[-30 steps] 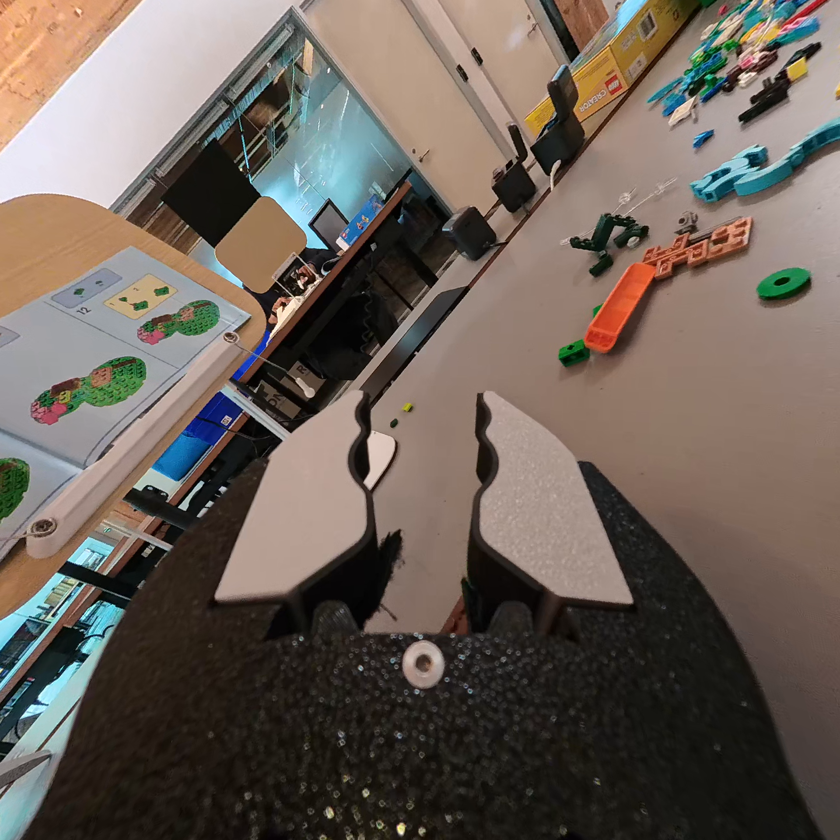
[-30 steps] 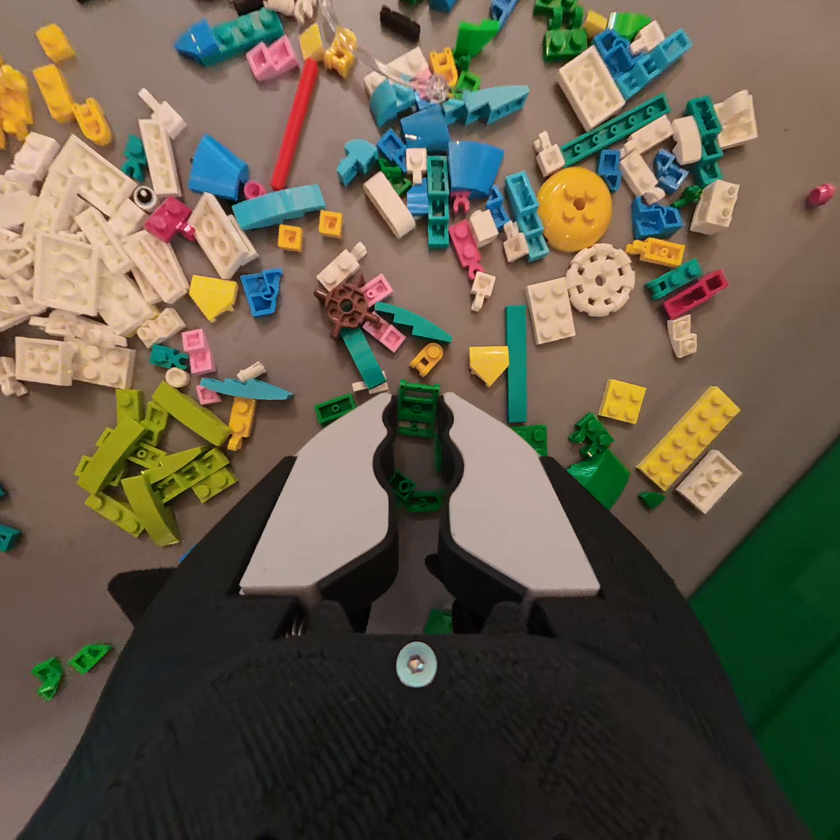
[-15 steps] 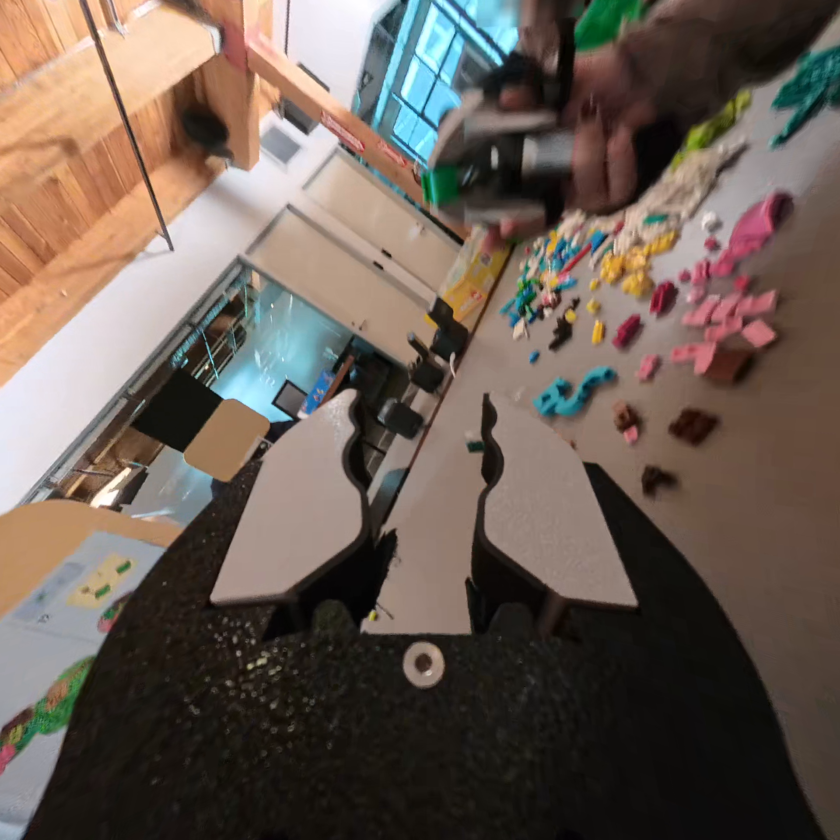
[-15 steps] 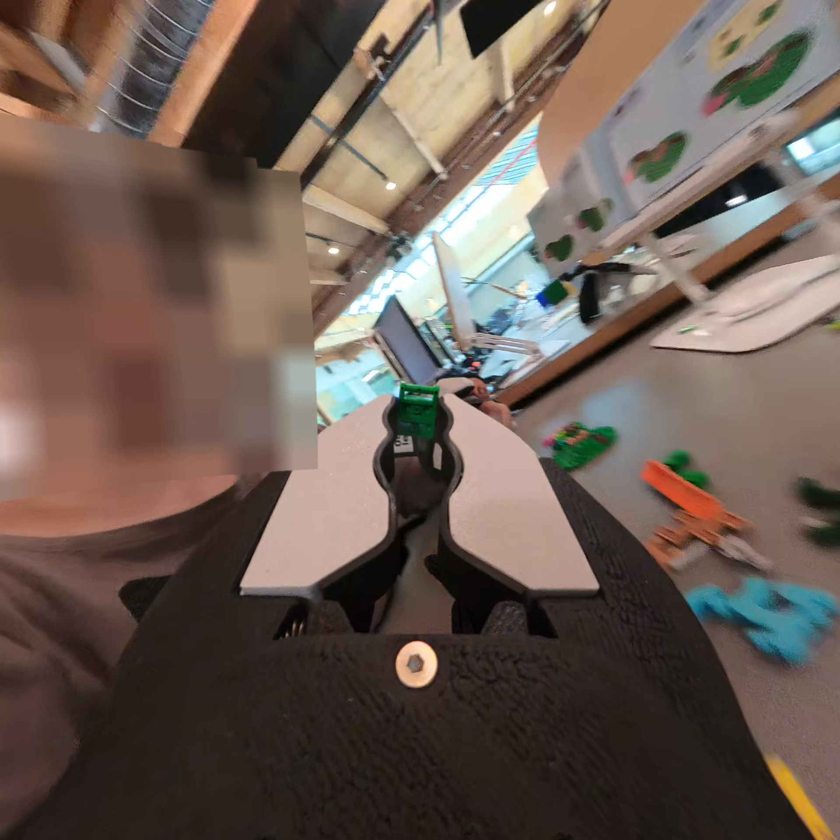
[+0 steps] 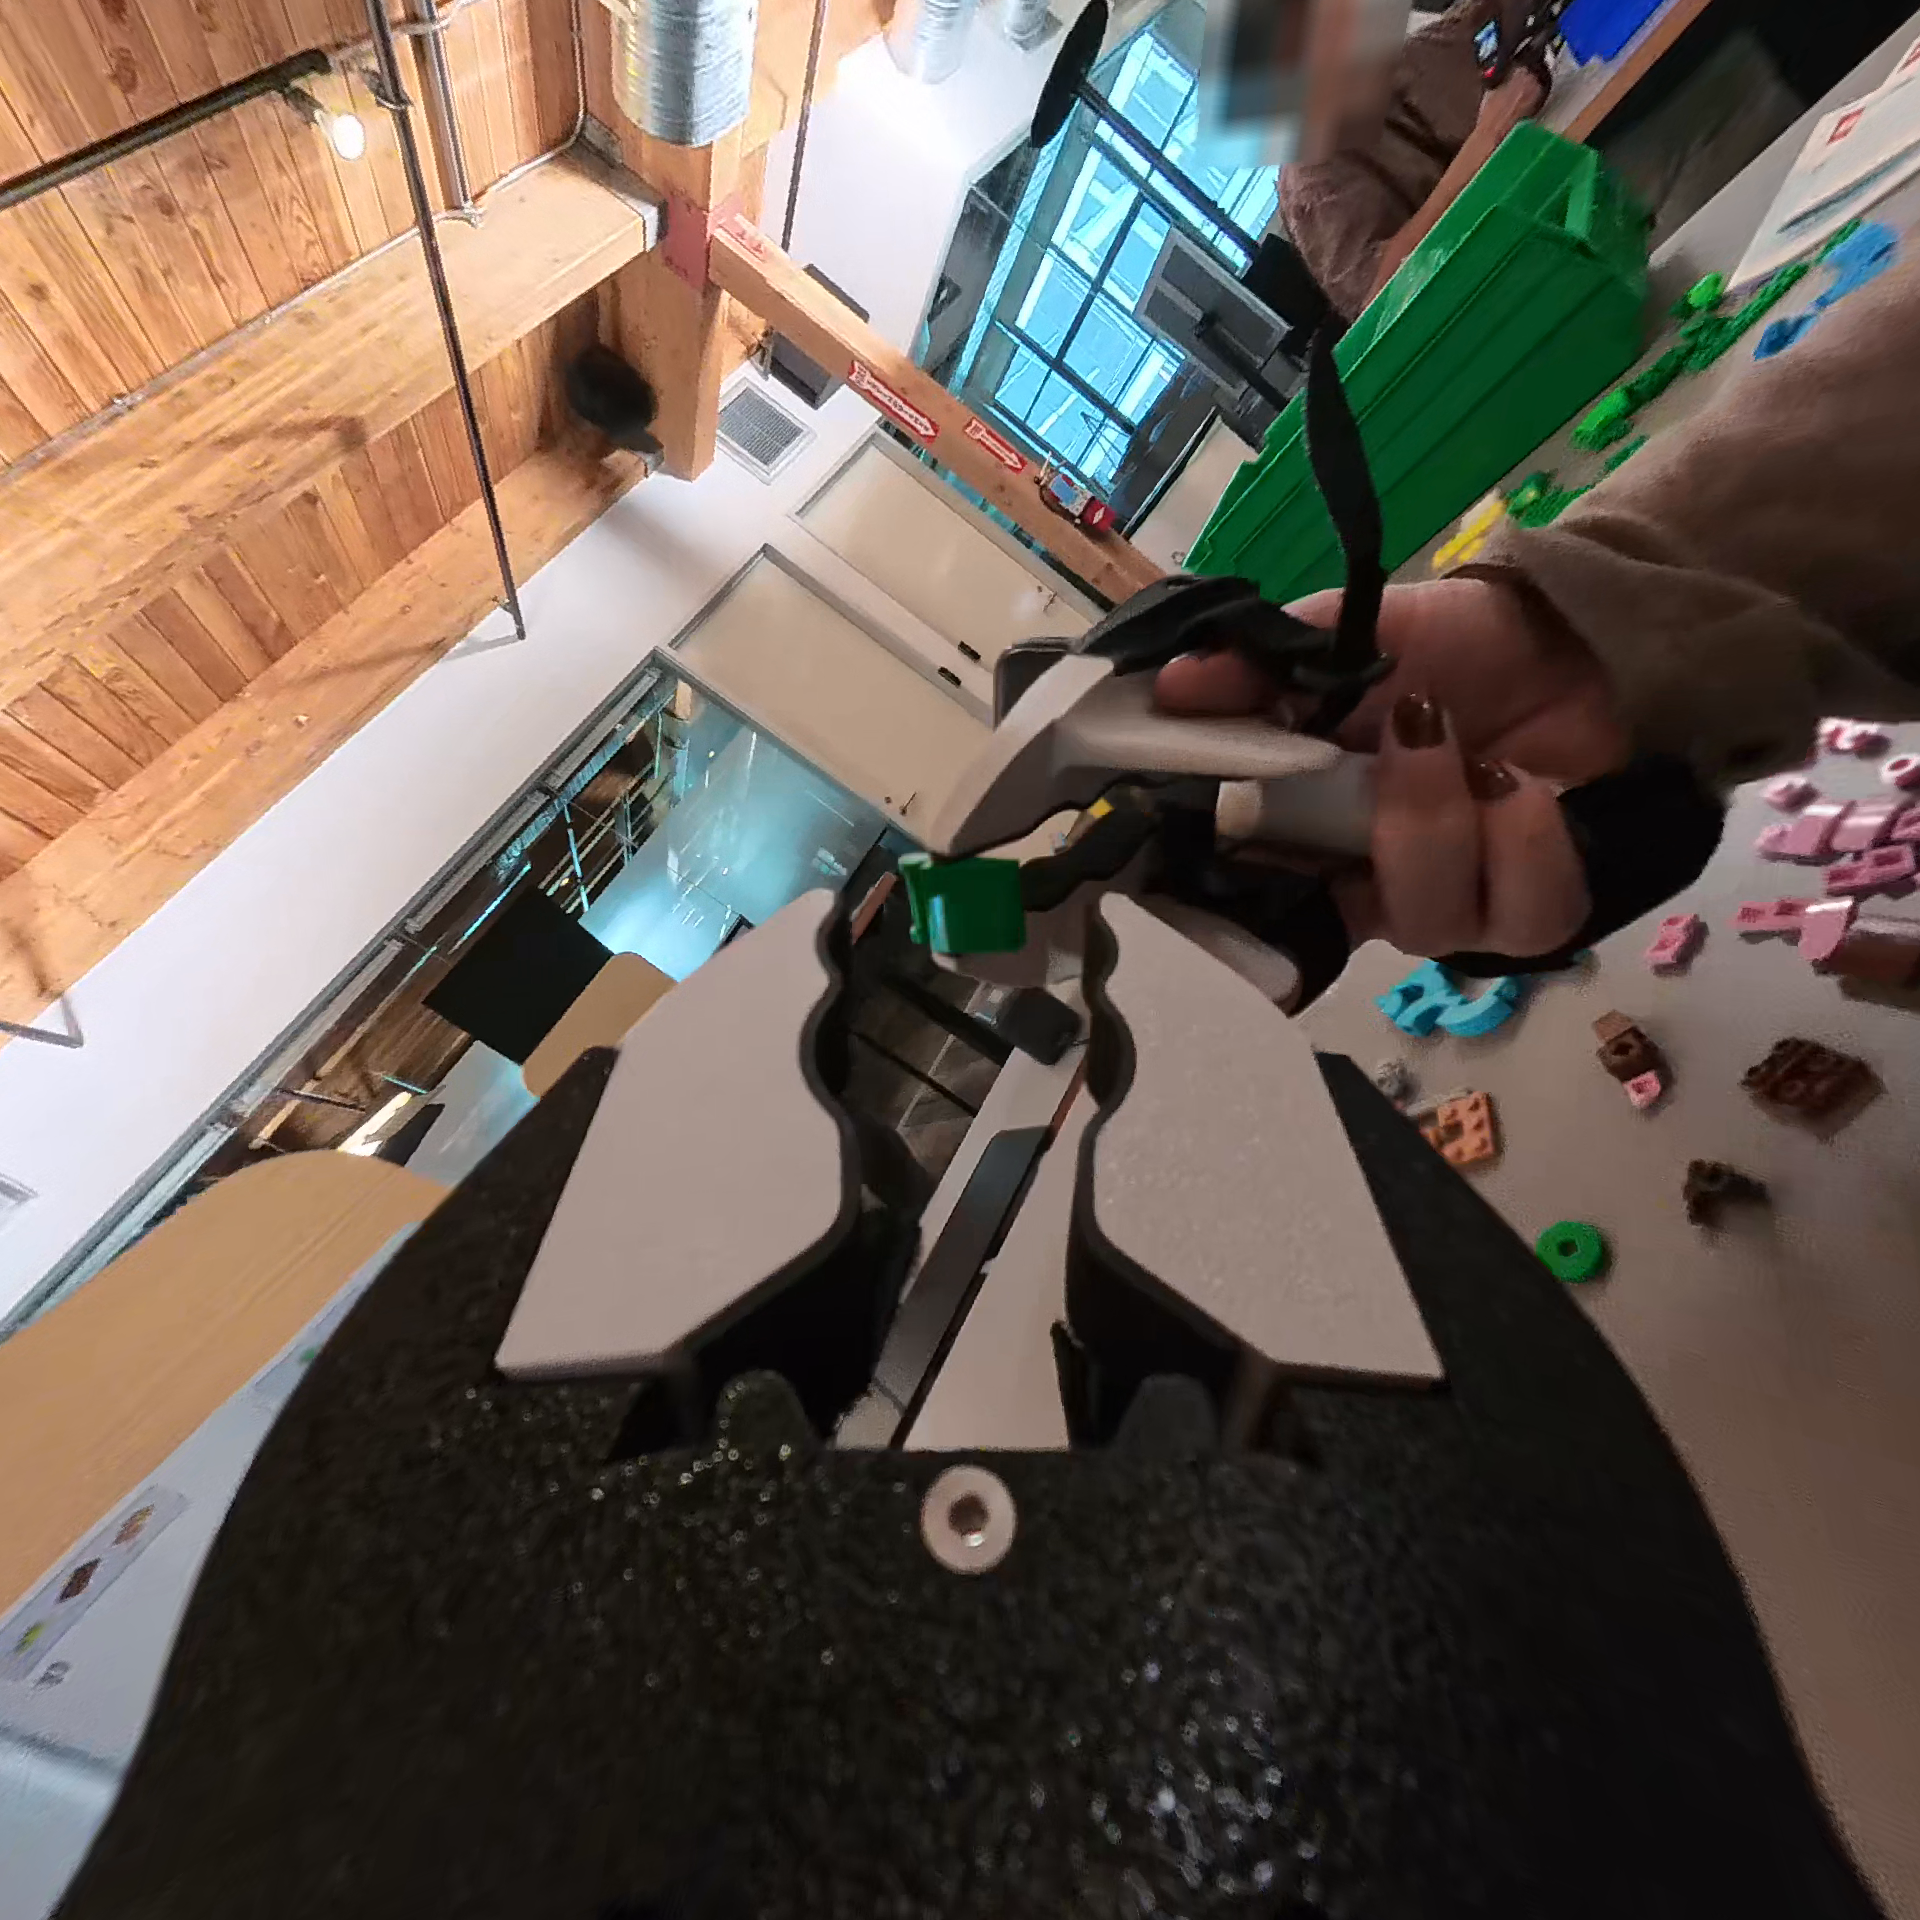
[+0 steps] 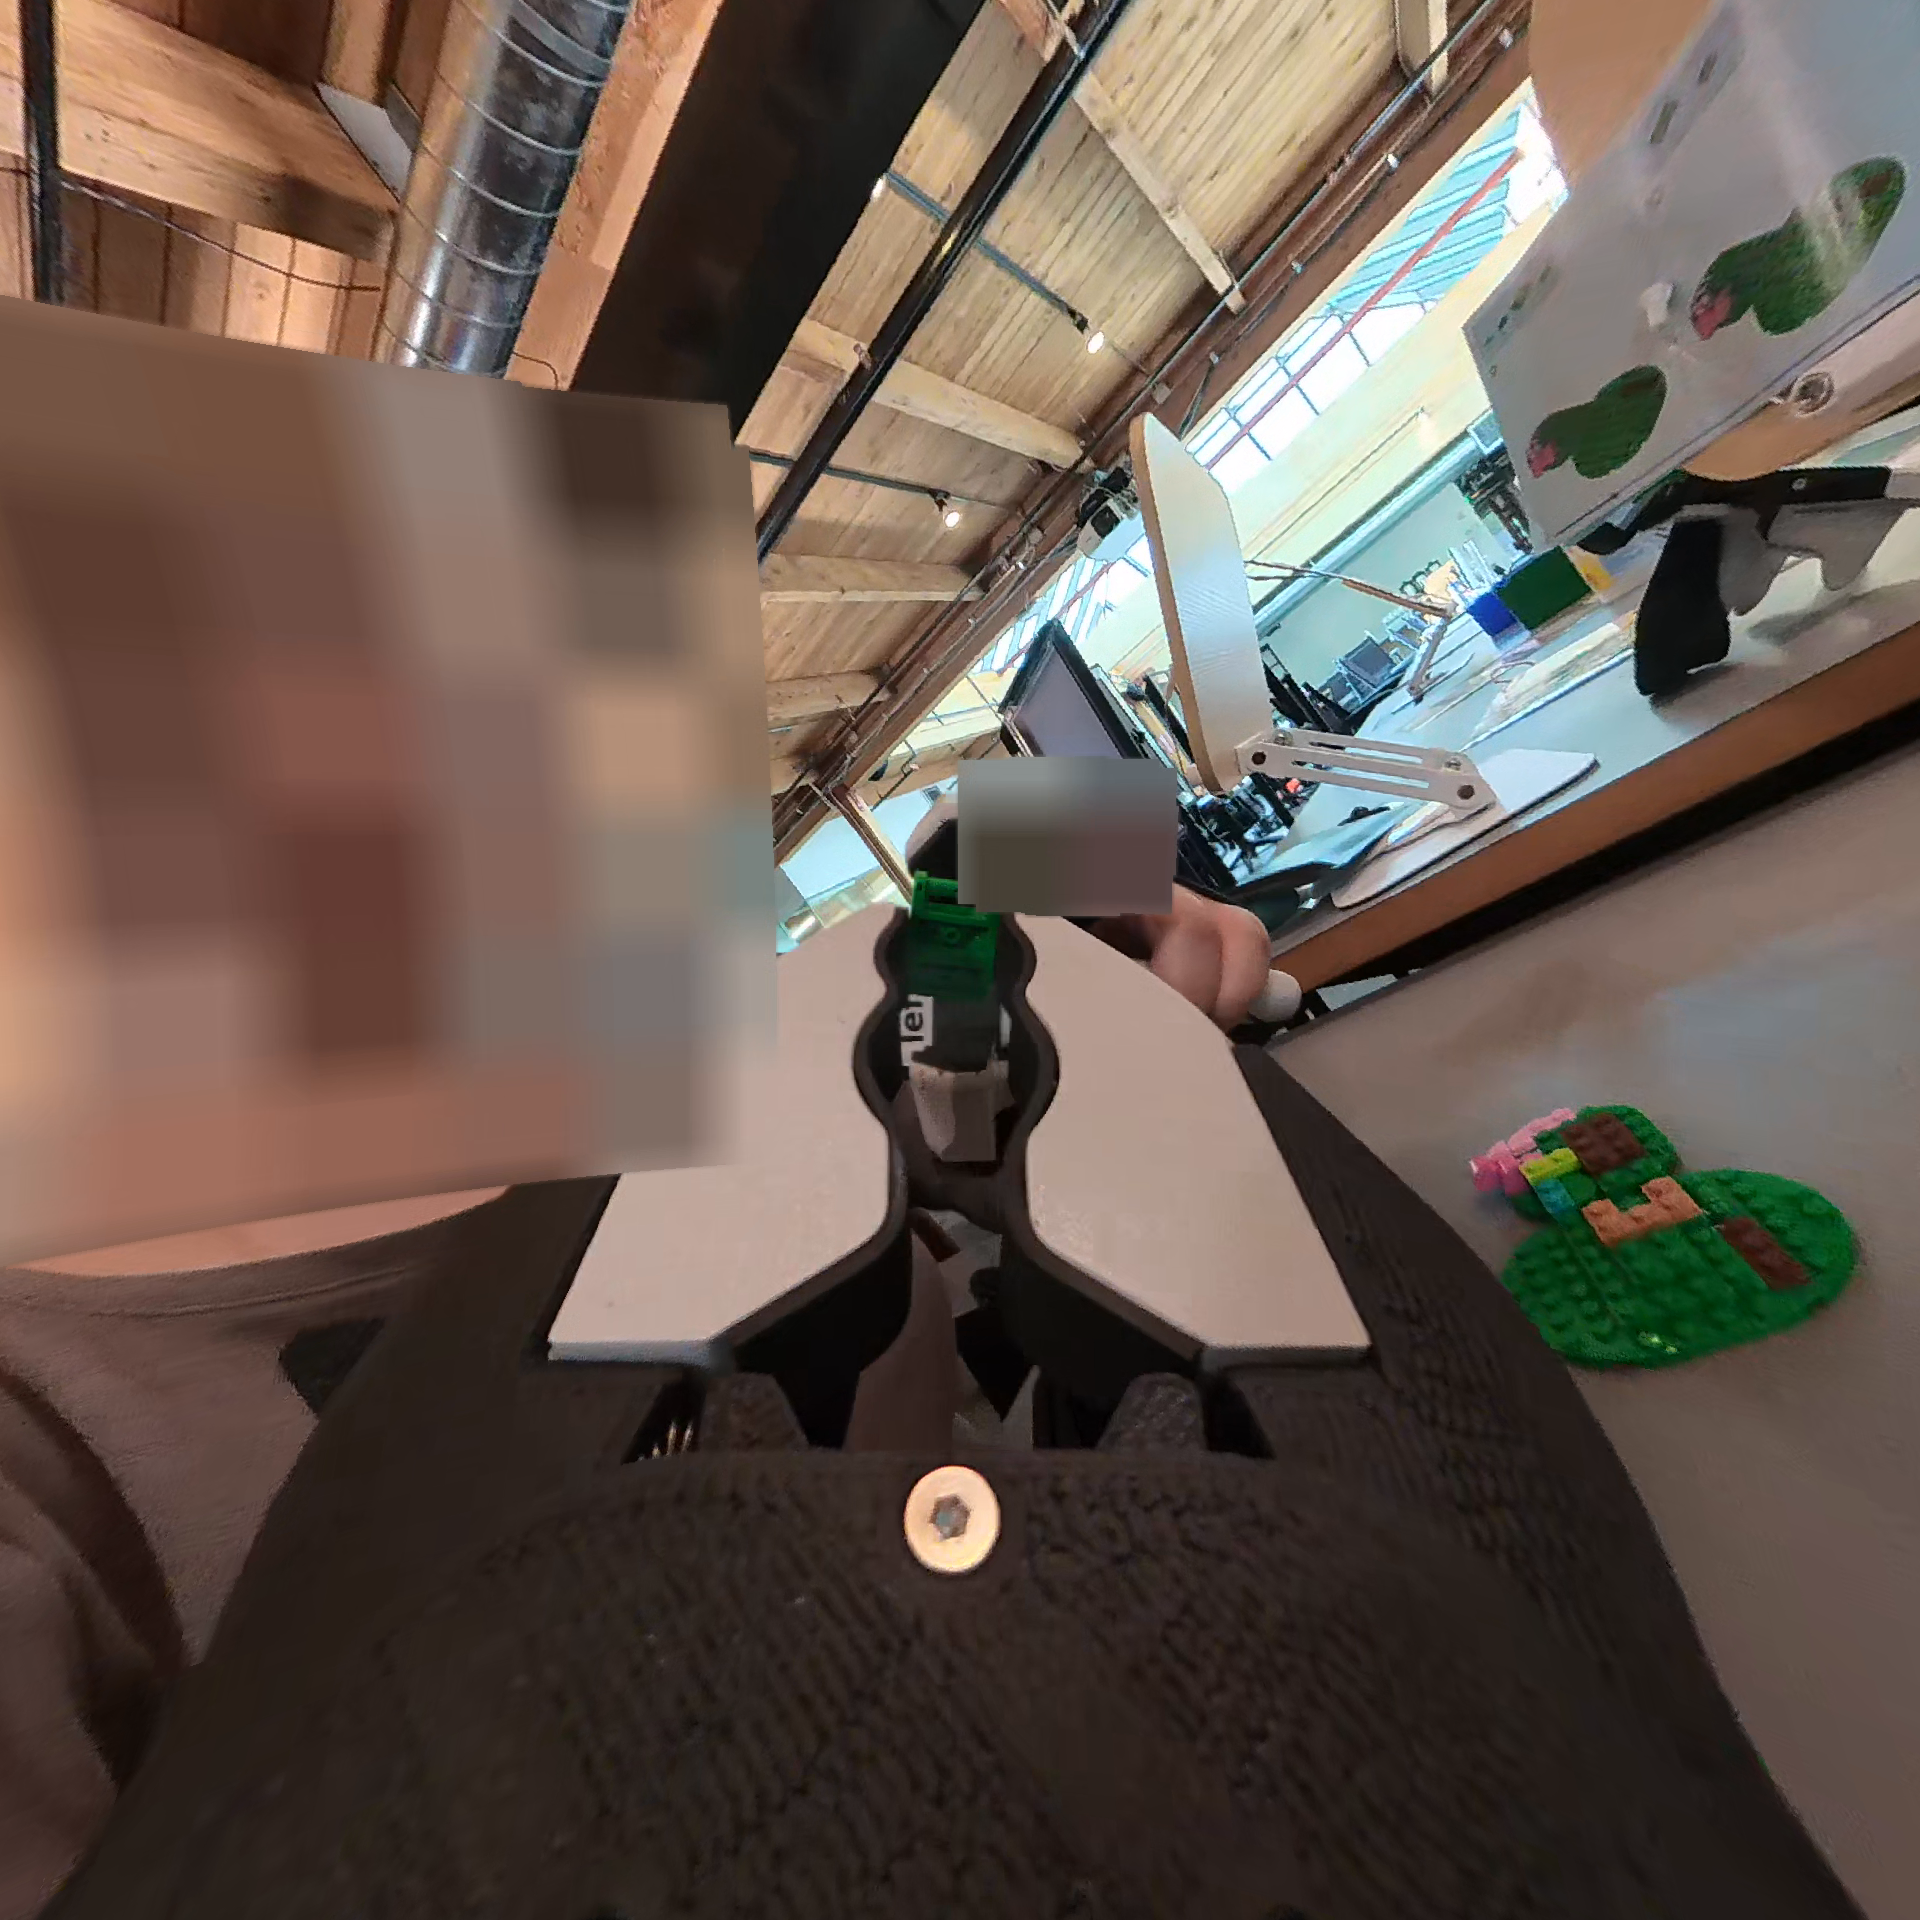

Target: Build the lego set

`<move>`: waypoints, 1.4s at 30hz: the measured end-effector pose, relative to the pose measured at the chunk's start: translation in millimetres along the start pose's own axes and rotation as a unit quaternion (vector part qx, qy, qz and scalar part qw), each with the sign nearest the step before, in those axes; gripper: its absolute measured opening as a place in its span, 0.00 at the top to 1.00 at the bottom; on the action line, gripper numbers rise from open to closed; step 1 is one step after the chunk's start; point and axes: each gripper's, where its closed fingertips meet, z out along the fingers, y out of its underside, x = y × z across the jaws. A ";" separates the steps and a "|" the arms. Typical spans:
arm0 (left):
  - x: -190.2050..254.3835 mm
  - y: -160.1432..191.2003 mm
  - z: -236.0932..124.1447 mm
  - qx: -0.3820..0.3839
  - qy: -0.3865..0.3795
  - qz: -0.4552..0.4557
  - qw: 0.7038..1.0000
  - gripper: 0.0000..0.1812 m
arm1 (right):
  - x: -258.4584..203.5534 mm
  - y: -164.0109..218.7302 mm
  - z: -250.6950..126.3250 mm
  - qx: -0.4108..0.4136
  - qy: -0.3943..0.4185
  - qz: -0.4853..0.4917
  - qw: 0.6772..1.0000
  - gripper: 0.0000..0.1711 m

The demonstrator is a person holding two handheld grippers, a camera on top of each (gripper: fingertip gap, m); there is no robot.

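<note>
I am holding the right hand-held gripper point(image 6: 951, 940) up in the air, clenched on a green piece point(image 6: 945, 951) that is sticking out past its tips. In the left wrist view the same piece point(image 5: 961, 902) is showing just above the gap between my left fingers, with the right hand-held gripper point(image 5: 1039, 831) behind it and the hand point(image 5: 1455, 769) wrapping its grey handle.

The left hand-held gripper point(image 5: 961, 935) is released, its jaws standing well apart with nothing between them, and the green piece is hanging just beyond their tips, not touching them as far as I can tell.

Below and to the right in the right wrist view, the green build point(image 6: 1662, 1236) is lying flat on the grey surface point(image 6: 1662, 987), carrying brown, tan, pink and yellow bricks on its upper part. The instruction sheet point(image 6: 1714, 249) is standing on a holder at the upper right, blurred.

In the left wrist view the surface point(image 5: 1714, 1403) is running off to the right. Loose pieces are lying on it: a green ring point(image 5: 1570, 1250) near my right finger, brown bricks point(image 5: 1810, 1081) beyond it, pink bricks point(image 5: 1860, 842) farther off, and a blue piece point(image 5: 1439, 1003) just under the hand. Green bins point(image 5: 1455, 343) are standing at the far end.
</note>
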 end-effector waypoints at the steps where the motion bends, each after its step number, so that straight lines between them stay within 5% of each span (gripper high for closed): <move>1: -1.7 1.3 -3.0 -0.002 -0.002 0.004 1.000 0.76 | 2.7 2.0 4.0 -0.005 0.002 -0.002 1.000 0.92; 11: -10.3 28.9 -26.4 -0.051 -0.011 0.034 0.998 0.87 | 31.1 17.3 30.0 -0.084 0.098 -0.074 0.989 0.92; 19: -15.1 42.2 -39.0 -0.021 -0.013 -0.070 0.997 0.88 | 37.4 17.3 26.8 -0.126 0.234 -0.243 0.933 0.83; 33: 5.7 31.7 -42.3 0.028 0.057 -0.070 0.995 0.88 | 38.7 30.9 36.1 -0.132 0.204 -0.084 0.966 0.91; 42: -0.4 42.6 -39.7 -0.007 -0.005 -0.041 0.999 0.88 | 43.5 24.5 24.3 -0.075 0.220 -0.103 0.967 0.92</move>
